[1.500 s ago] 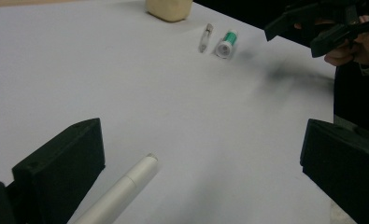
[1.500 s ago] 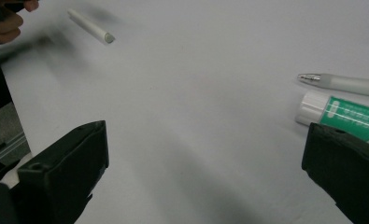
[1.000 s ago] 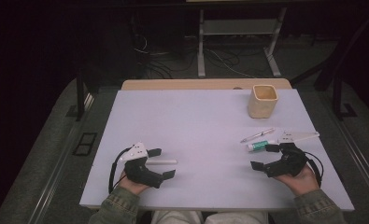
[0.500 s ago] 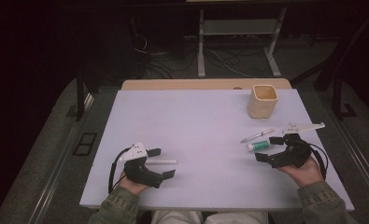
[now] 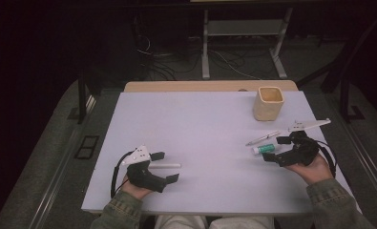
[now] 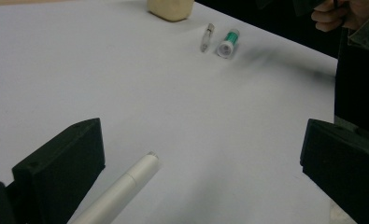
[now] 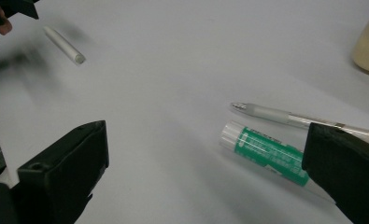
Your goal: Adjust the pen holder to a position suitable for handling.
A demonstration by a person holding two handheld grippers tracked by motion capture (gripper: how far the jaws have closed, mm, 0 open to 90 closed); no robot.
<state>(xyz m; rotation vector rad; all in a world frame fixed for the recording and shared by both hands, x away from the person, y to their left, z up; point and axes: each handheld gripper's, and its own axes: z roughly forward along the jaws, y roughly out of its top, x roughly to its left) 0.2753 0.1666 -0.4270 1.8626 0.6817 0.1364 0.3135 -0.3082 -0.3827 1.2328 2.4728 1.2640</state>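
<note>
The person's left hand (image 5: 134, 187) holds the left claw (image 5: 165, 167) low, jaws wide apart and pointing right, its grey plate on top. The right hand (image 5: 313, 168) holds the right claw (image 5: 275, 149) tilted, jaws likewise spread wide and pointing left, its plate raised behind them. Both forearms, in denim sleeves, enter from below, well apart.

tools (image 5: 161, 167) black, two-jaw | plates grey, three-cornered | cables black | sleeves olive
</note>
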